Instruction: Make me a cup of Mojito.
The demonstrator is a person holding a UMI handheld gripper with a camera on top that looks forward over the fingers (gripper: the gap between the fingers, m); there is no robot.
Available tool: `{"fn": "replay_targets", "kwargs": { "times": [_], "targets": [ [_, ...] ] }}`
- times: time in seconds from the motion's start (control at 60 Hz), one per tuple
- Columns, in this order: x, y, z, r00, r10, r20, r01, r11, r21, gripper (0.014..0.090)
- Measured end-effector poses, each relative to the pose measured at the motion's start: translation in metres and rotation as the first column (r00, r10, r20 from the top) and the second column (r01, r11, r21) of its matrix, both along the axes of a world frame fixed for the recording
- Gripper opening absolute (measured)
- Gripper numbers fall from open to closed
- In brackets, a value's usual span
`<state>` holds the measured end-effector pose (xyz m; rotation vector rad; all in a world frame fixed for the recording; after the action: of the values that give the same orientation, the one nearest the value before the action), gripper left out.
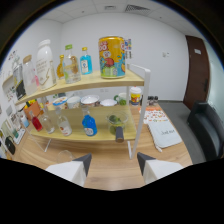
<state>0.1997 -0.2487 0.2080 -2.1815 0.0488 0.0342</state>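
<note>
White gripper [114, 162] — fingers apart, holding nothing

Open gripper [113, 162] over bare table [112, 172], shelf rack [100, 80] crowded with bottles [45, 65] blocking ahead

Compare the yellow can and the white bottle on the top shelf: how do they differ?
The yellow can is short, wide and brightly printed; the white bottle is taller, plain and narrows to a cap. The can stands near the shelf's end, the bottle further along. Both stand upright, beyond the open gripper.
</note>
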Motion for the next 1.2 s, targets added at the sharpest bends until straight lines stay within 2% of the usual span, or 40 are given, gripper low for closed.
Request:
{"fn": "replay_targets", "kwargs": {
  "times": [0.233,0.3,0.417,0.533,0.583,0.733,0.783,1.05,1.2],
  "targets": [
    [0.005,0.059,-0.009,0.999,0.044,-0.012,-0.044,0.999,-0.014,0.0842],
    [0.004,0.068,-0.014,0.998,0.047,-0.029,-0.048,0.998,-0.029,0.0813],
    [0.007,0.081,-0.024,0.998,0.035,-0.052,-0.038,0.998,-0.054,0.0674],
    [0.008,0.088,-0.033,0.997,0.022,-0.077,-0.029,0.995,-0.09,0.0495],
    [0.007,0.09,-0.036,0.996,0.024,-0.087,-0.033,0.994,-0.106,0.0454],
    [0.008,0.096,-0.038,0.997,0.026,-0.079,-0.035,0.994,-0.105,0.0249],
    [0.009,0.097,-0.039,0.998,0.024,-0.066,-0.031,0.994,-0.108,0.0206],
    [0.012,0.098,-0.042,0.998,0.047,-0.051,-0.054,0.988,-0.144,0.0165],
    [0.016,0.095,-0.035,0.998,0.046,-0.037,-0.05,0.992,-0.115,0.0157]
  ]
}}
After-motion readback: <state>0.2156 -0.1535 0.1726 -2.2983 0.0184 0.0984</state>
